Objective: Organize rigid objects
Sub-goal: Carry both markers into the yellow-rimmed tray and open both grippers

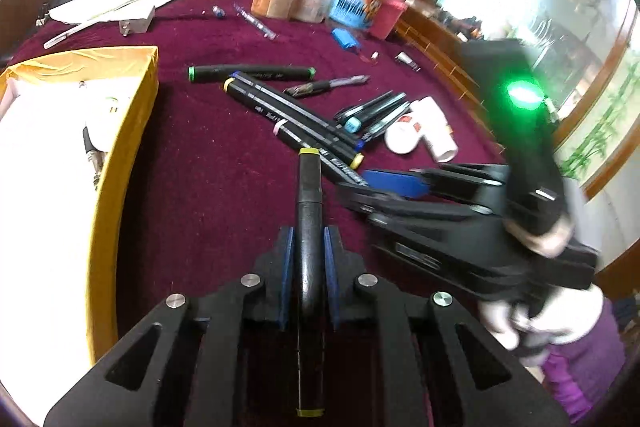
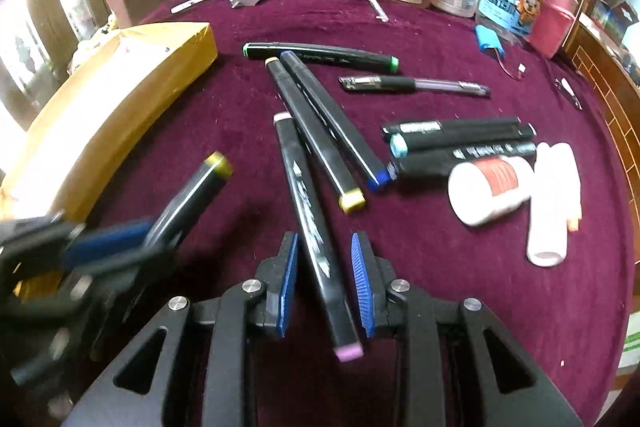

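- While the left claw [image 1: 308, 247] grips one yellow-capped marker [image 1: 309, 187], the gold box [image 1: 132, 131] on the left holds no marker.
- The right claw [image 2: 326, 283] stands open around a pink-capped marker [image 2: 316, 239]; many pens remain on the bench [image 2: 440, 287].

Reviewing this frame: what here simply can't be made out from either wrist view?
- Right wrist view: whether the right gripper presses the pink-tipped marker; gaps show beside it.
- Right wrist view: left gripper smeared by motion blur.
- Left wrist view: contents of the yellow box washed out by glare, cut off by the edge.
- Both views: marker lettering too small.
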{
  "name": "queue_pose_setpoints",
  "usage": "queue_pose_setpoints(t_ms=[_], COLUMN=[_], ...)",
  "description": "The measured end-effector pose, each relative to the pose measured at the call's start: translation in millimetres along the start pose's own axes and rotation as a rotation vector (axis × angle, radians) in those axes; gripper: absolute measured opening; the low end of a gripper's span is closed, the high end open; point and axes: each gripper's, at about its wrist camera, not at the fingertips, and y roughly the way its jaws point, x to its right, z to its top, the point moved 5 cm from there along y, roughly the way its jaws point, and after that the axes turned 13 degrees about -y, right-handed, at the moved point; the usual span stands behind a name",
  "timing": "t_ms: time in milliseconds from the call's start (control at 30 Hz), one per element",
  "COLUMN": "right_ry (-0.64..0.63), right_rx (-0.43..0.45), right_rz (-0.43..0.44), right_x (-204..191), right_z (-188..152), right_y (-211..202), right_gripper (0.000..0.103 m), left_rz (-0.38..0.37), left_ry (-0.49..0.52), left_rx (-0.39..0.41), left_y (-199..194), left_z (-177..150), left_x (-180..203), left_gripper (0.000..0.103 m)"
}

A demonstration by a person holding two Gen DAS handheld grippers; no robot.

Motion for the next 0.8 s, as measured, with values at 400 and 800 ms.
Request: queue_pose_setpoints(t_ms=[400,800], right_ry=[0.128,0.106], right_rx=[0.144,0.182], right_rz=[0.149,0.390], right_x=[-11,-83], right_z=[4,74], right_y=[-55,-61], right_gripper=[0.013,0.013], left_rz=[-0.203,-0.140], left_ry=[-0.103,-0.287], left_rx=[0.119,0.204], left_y=[-103,-133], left_z=[18,67], left_x=[-37,-139], left_gripper=[0.012,0.012])
